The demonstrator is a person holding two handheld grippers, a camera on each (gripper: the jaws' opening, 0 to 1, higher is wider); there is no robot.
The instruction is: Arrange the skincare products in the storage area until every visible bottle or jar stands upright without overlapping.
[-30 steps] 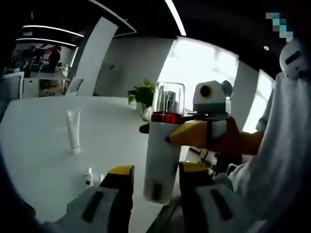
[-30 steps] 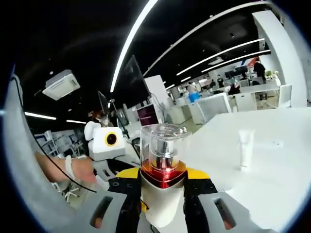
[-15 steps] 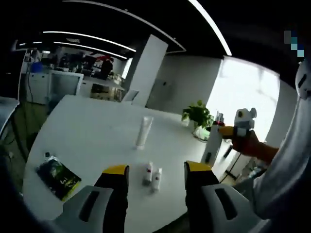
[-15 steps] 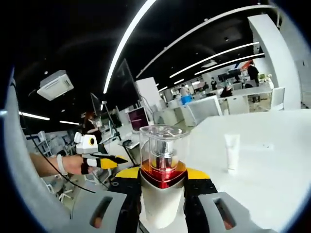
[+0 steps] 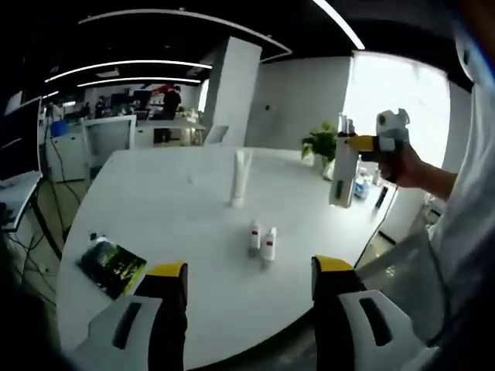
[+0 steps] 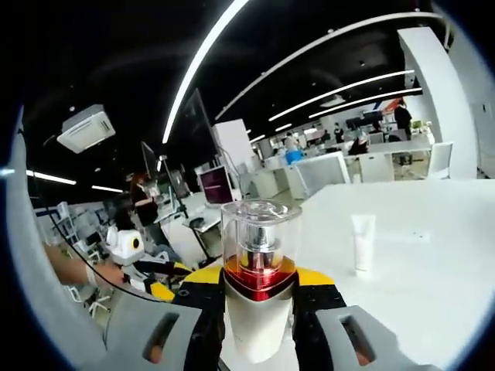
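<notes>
My right gripper (image 6: 257, 284) is shut on a white pump bottle (image 6: 257, 309) with a red band and a clear cap, held upright in the air. In the left gripper view that bottle (image 5: 343, 174) hangs over the table's far right edge in the right gripper (image 5: 362, 144). My left gripper (image 5: 249, 272) is open with nothing between its jaws, low at the near edge of the white table (image 5: 178, 209). A white tube (image 5: 241, 176) stands upright on its cap mid-table, and two small white bottles (image 5: 261, 239) sit side by side nearer to me. The tube (image 6: 361, 243) also stands to the right in the right gripper view.
A green packet (image 5: 112, 267) lies on the table at the near left. A potted plant (image 5: 319, 143) stands at the far right edge, with small items beside it. Office desks and people fill the background. The left gripper (image 6: 147, 274) and a hand show low on the left.
The left gripper has let go of the bottle's base, opened, and drawn well back from it. The right gripper still holds the bottle by its neck.
</notes>
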